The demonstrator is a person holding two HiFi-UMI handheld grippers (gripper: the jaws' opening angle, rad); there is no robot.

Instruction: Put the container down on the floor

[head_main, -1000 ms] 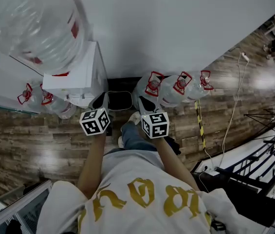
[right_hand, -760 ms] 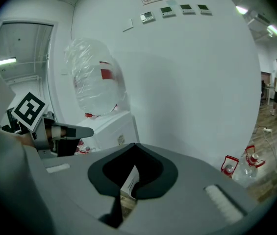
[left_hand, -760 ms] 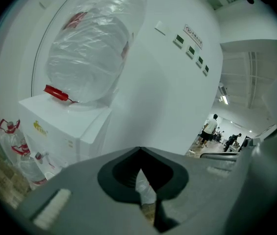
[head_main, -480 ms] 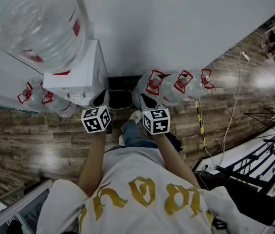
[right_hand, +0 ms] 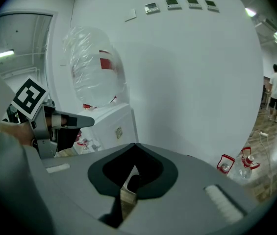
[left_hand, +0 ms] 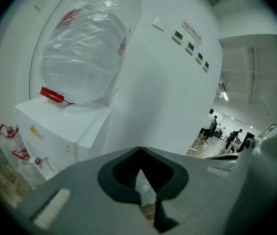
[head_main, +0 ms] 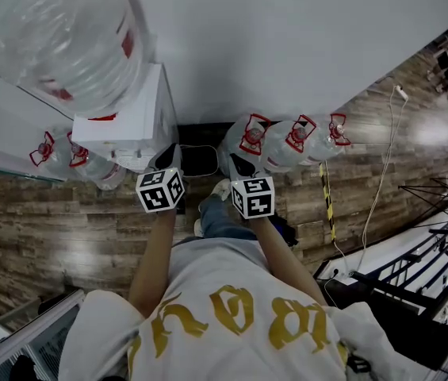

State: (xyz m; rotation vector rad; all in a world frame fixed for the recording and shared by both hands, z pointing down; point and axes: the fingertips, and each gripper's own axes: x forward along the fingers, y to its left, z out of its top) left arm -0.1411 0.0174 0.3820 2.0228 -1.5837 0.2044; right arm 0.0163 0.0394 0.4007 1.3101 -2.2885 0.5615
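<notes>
**Inspector:** Step in hand?

**Assessor:** The left gripper (left_hand: 139, 151) and right gripper (right_hand: 135, 146) both have their jaws closed together on nothing. They are held side by side, clear of every object. I judge the set-down complete, though I cannot rule out that it has not begun.

**Inspector:** Container location?

**Assessor:** The nearest water jug (head_main: 247, 143), which I take to be the container, stands upright on the floor (head_main: 65, 228). It is against the wall (head_main: 287, 46), just ahead of the right gripper, first in a row of three.

**Inspector:** Next move?

**Assessor:** If the placement is accepted, withdraw only. Any regrasp needs the jaws opened first. The red neck handle looks like the only narrow hold.

**Inspector:** Materials?

**Assessor:** The jugs are clear ribbed plastic, rounded, with red handles. The floor is dark wood plank with a slight sheen. The water dispenser (head_main: 128, 125) is white and boxy, and carries an inverted bottle (head_main: 57, 38) in crinkled film.
</notes>
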